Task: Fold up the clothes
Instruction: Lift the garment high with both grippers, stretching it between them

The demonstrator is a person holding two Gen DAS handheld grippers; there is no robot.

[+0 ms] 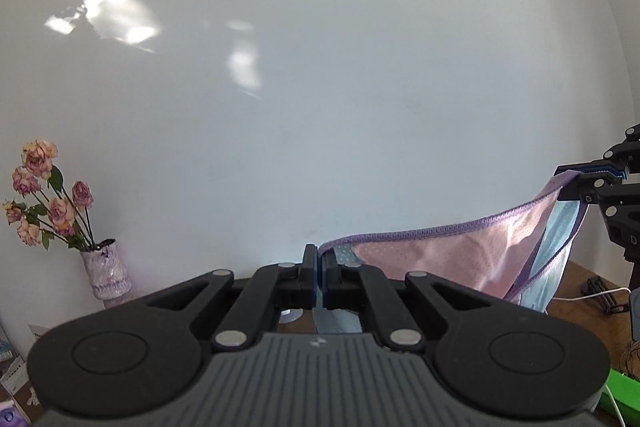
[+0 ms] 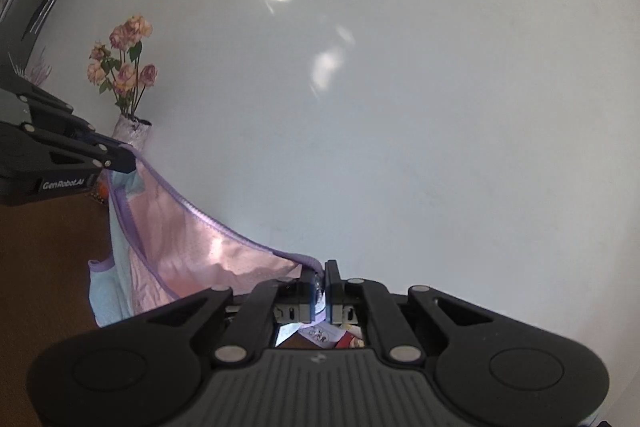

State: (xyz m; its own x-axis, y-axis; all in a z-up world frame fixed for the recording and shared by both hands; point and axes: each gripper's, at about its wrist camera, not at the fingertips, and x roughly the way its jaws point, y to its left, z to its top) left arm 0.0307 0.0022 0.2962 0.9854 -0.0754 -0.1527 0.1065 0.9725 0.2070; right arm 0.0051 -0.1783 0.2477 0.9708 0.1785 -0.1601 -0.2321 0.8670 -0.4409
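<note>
A pink and pale blue garment (image 1: 472,263) with purple trim hangs stretched in the air between my two grippers. My left gripper (image 1: 319,259) is shut on one corner of its purple hem. My right gripper (image 2: 320,277) is shut on the other corner. In the left wrist view the right gripper (image 1: 576,183) shows at the right edge, pinching the cloth. In the right wrist view the left gripper (image 2: 128,159) shows at the left, holding the garment (image 2: 192,251), which sags in a curve between the two and drapes down over the brown table (image 2: 44,259).
A white wall (image 1: 320,87) fills most of both views. A vase of dried pink roses (image 1: 48,195) stands on the table at the left. Cables (image 1: 600,293) and a green object (image 1: 624,395) lie at the right. Papers show below the right gripper (image 2: 324,335).
</note>
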